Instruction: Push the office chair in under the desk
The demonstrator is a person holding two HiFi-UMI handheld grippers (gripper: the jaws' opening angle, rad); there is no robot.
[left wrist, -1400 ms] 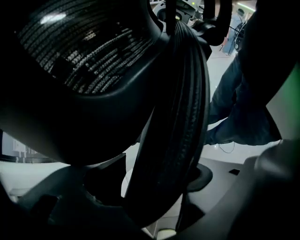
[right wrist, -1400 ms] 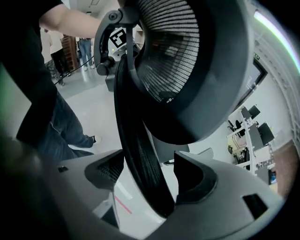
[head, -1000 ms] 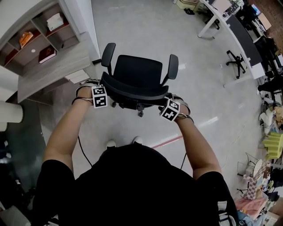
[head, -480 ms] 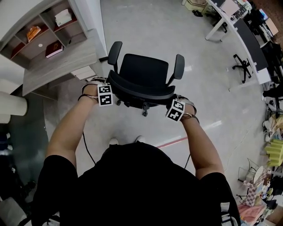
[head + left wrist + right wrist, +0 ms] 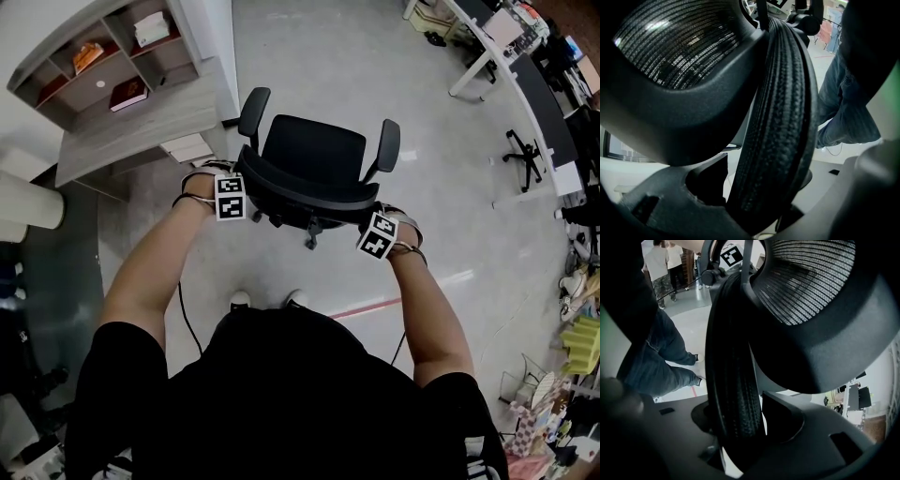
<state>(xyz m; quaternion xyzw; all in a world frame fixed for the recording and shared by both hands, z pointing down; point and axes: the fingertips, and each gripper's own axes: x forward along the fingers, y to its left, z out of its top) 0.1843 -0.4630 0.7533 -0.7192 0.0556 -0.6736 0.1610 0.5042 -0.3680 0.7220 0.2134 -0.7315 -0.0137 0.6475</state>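
Head view: a black office chair with a mesh backrest and two padded armrests is standing on the pale grey polished floor, its back toward the person. It is sitting just to the right of the grey wood-grain tabletop, out in the open and not tucked beneath it. The chair's left armrest is near the tabletop's near corner. White open shelves are rising behind the tabletop, carrying a few books.

Left tool is meeting the left end of the backrest's curved top edge. Its own view is showing the ribbed black rim sitting between the jaws, which are drawing in around it but not yet pressing.

Right tool is at the right end of the same top edge. Its view is showing the rim filling the gap, jaws clenched on it.

Both bare forearms are reaching forward. A thin red floor line is running just behind the chair, by the person's pale shoes.
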